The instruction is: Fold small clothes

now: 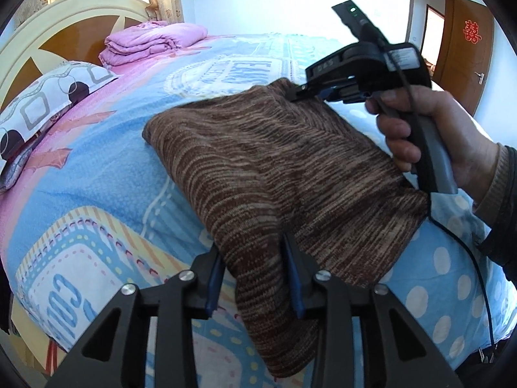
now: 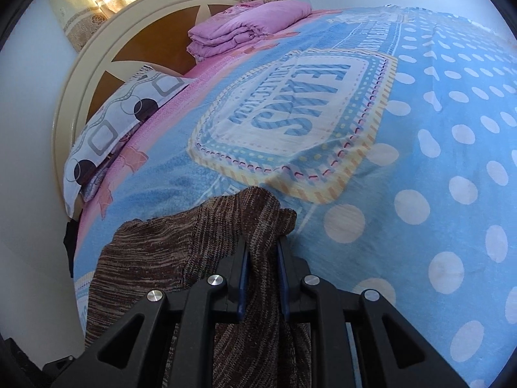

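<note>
Your left gripper (image 1: 255, 271) pinches the near corner of the brown striped knitted garment (image 1: 274, 168); the blue-padded fingers (image 1: 294, 278) are pressed onto the fabric, which bunches between them and hangs past the lower frame edge, so the hem is cut off.

Your right gripper (image 1: 299, 92) clamps the far corner of the same garment. From the left wrist view only its black tips show, closed on the cloth; your right hand (image 1: 420, 135) wraps the handle and hides the rest of the body. From its own camera, the right gripper (image 2: 262, 252) has both fingers squeezed on a fold of knit.

The garment lies spread over the blue printed bedspread with white dots (image 1: 452, 274), held at 2 corners. Its type is hard to tell: no sleeves or neckline visible. The underside is hidden.

Beyond it: a folded pink quilt (image 1: 152, 43), a white pillow with grey squares and dark circles (image 1: 48, 103), and a cream and orange wooden headboard (image 1: 64, 26).
</note>
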Tool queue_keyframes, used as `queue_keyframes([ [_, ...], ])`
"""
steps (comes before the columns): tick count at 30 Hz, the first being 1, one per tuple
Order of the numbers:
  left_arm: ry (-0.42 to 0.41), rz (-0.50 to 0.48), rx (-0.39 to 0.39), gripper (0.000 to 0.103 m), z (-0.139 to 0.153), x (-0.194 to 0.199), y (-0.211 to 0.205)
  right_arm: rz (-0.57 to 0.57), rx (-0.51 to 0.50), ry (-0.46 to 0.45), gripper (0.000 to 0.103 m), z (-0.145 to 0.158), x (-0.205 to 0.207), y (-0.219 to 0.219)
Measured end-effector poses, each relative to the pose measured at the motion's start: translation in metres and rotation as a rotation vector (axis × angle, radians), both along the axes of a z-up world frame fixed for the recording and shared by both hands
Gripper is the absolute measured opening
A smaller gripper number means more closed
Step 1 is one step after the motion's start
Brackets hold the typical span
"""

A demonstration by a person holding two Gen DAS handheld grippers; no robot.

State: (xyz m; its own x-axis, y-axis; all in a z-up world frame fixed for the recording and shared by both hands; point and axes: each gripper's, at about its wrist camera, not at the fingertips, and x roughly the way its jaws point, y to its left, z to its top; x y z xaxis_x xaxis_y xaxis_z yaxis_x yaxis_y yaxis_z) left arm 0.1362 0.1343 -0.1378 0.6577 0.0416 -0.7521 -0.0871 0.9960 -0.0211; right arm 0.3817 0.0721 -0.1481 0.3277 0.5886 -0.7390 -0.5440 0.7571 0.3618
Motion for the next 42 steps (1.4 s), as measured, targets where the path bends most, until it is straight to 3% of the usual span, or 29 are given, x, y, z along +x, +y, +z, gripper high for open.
queue_keyframes([
  [6,-0.047,0.02,0.047,0.053,0.015,-0.004,0.0,-0.001,-0.04,-0.012,0.017,-0.001,-0.001,0.002],
  [10,-0.075,0.053,0.075,0.058,0.025,0.001,0.008,-0.032,-0.046,-0.007,0.028,0.0,-0.003,-0.004],
  [15,-0.13,0.112,0.163,0.073,0.029,0.015,0.019,-0.076,-0.017,-0.111,0.034,0.035,-0.041,-0.035],
  [17,-0.135,0.136,0.211,0.073,0.023,0.026,0.026,-0.041,0.029,-0.161,0.049,0.051,-0.066,-0.047],
  [20,-0.133,0.157,0.226,0.074,0.014,0.039,0.036,0.023,0.069,-0.205,0.057,0.06,-0.103,-0.057],
  [22,-0.118,0.177,0.232,0.08,0.004,0.047,0.044,0.073,0.038,-0.194,0.057,0.054,-0.122,-0.055],
  [25,-0.108,0.203,0.222,0.087,-0.003,0.049,0.052,0.041,-0.112,-0.232,0.056,0.038,-0.144,-0.054],
  [27,-0.109,0.213,0.204,0.088,-0.006,0.047,0.053,0.05,-0.12,-0.165,0.051,0.021,-0.149,-0.061],
  [28,-0.116,0.216,0.196,0.089,-0.007,0.046,0.055,0.058,-0.117,-0.132,0.036,0.013,-0.15,-0.063],
  [29,-0.118,0.221,0.201,0.091,-0.007,0.045,0.052,0.072,-0.133,-0.116,0.015,0.006,-0.152,-0.063],
  [30,-0.118,0.228,0.206,0.094,-0.007,0.046,0.053,0.086,-0.156,-0.119,0.007,0.0,-0.155,-0.062],
  [33,-0.113,0.24,0.201,0.094,-0.008,0.051,0.053,0.069,-0.113,-0.095,0.004,0.006,-0.155,-0.074],
  [37,-0.101,0.245,0.213,0.094,-0.001,0.051,0.046,0.018,-0.148,-0.137,0.004,0.021,-0.161,-0.095],
  [42,-0.11,0.254,0.227,0.103,-0.008,0.053,0.043,-0.01,-0.178,-0.096,0.004,-0.013,-0.15,-0.097],
])
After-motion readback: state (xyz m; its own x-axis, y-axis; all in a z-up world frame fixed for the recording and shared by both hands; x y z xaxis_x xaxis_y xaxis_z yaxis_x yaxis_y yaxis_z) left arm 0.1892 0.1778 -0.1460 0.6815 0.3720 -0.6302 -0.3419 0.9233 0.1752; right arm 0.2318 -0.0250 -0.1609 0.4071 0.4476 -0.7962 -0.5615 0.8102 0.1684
